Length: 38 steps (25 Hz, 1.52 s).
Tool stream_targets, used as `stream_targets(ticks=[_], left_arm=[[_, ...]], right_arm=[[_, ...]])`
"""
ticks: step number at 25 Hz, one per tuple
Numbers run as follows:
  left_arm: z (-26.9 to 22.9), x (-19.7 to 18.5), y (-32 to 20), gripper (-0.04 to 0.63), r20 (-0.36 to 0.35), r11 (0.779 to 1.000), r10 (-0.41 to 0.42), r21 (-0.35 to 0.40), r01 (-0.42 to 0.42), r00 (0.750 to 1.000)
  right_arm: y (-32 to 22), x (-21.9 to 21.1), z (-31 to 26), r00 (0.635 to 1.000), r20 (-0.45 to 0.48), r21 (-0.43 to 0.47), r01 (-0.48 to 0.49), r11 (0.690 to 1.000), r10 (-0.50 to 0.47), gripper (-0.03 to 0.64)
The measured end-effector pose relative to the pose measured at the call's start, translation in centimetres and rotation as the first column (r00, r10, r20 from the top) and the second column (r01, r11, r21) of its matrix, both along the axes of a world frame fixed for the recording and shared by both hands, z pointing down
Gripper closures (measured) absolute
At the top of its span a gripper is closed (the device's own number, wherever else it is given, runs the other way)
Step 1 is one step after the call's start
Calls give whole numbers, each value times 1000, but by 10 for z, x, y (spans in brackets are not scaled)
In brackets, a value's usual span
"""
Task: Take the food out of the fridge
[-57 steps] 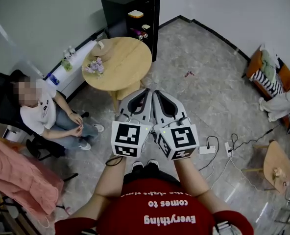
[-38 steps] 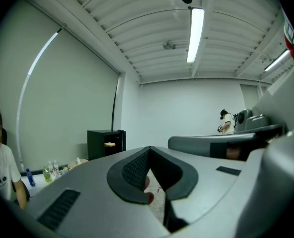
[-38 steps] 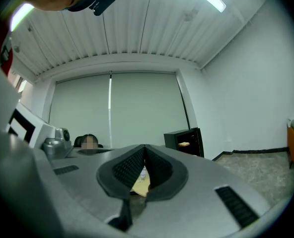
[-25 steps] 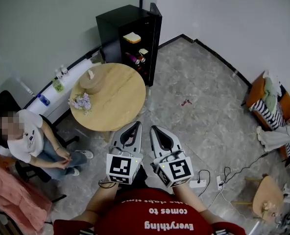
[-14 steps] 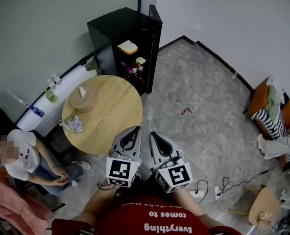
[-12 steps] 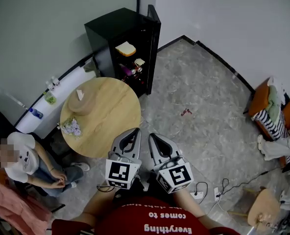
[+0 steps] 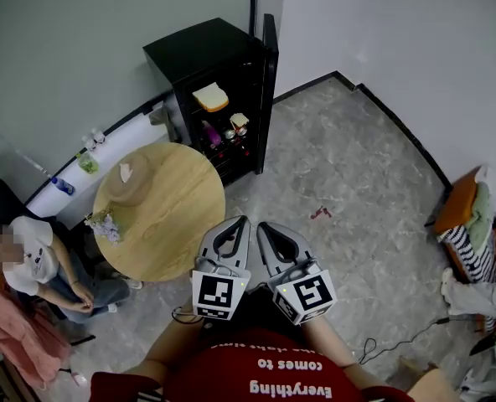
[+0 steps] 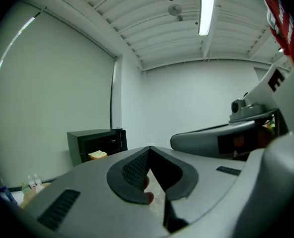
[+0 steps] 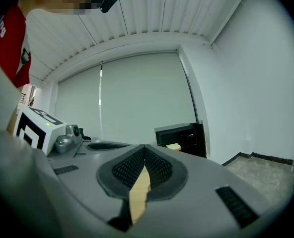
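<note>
Left gripper (image 7: 241, 221) and right gripper (image 7: 262, 225) pressed together, empty, since the fridge (image 7: 199, 48) (bread (image 7: 210, 97) showing) stands well apart.

A ceiling tube lamp (image 8: 205, 9) is blazing white high above the left gripper's (image 8: 149, 148) jaws, blowing out its own outline and washing the walls (image 8: 196, 103) beyond the jaws in even, cool light. Both gripper views are bending straight lines into curves and fading to black at the corners. The grey bodies nearest the lens, behind the jaws, are showing soft and out of focus, on the right gripper (image 9: 144, 146) too. In the head view light is falling flat, shadows are lying faint on the floor (image 7: 348, 182), and the fridge (image 7: 202, 44) ahead of the jaws is sitting dark inside.
</note>
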<state>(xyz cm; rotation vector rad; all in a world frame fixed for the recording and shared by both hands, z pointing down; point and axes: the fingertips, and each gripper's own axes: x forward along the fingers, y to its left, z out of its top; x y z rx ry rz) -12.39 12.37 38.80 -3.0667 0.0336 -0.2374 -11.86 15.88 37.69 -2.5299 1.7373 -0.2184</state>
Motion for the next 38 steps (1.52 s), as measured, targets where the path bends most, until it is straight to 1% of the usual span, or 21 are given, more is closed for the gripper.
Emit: stream_targets(ticks=[3, 6, 9, 11, 14, 16, 19, 23, 24, 28, 31, 33, 35, 38], left_arm=[[3, 29, -10, 589, -2, 998, -65, -12, 65, 998], [15, 50, -23, 588, 25, 994, -108, -22, 108, 994], [34, 75, -42, 589, 48, 987, -155, -37, 156, 987], [40, 94, -63, 589, 45, 981, -188, -44, 190, 981], [44, 124, -97, 589, 33, 971, -234, -49, 235, 972], [46, 144, -117, 589, 35, 967, -254, -28, 255, 967], [47, 166, -142, 589, 55, 963, -270, -8, 271, 961], [50, 191, -171, 589, 58, 958, -287, -4, 288, 956], [51, 195, -175, 589, 60, 956, -292, -6, 293, 955], [63, 204, -183, 589, 91, 944, -320, -57, 326, 943], [74, 213, -196, 589, 113, 932, -351, -50, 358, 929], [77, 218, -204, 589, 125, 921, -379, -45, 387, 917], [77, 222, -208, 589, 136, 911, -400, -50, 409, 907], [77, 231, -213, 588, 151, 902, -417, -54, 428, 896]], right_arm=[[-3, 36, -1, 1000, -6, 7, 21, 1000, -21, 606], [-17, 58, 5, 997, 0, 19, 75, 997, -75, 606], [-40, 84, 19, 993, 9, 10, 121, 993, -121, 606], [-60, 106, 23, 990, 10, 4, 140, 990, -140, 606], [-87, 146, 29, 993, -22, -34, 114, 993, -115, 606], [-102, 168, 36, 991, -44, -65, 122, 990, -125, 606], [-121, 195, 43, 988, -14, -90, 155, 984, -157, 606], [-150, 228, 51, 989, 15, -103, 146, 984, -145, 606], [-155, 232, 54, 989, 26, -105, 150, 983, -148, 606], [-171, 239, 69, 979, 78, -136, 199, 970, -190, 606], [-188, 249, 81, 967, 116, -148, 242, 959, -226, 606], [-199, 258, 91, 954, 195, -147, 259, 955, -229, 606], [-207, 270, 98, 930, 295, -136, 268, 954, -219, 606], [-216, 298, 114, 893, 404, -116, 268, 956, -201, 604]])
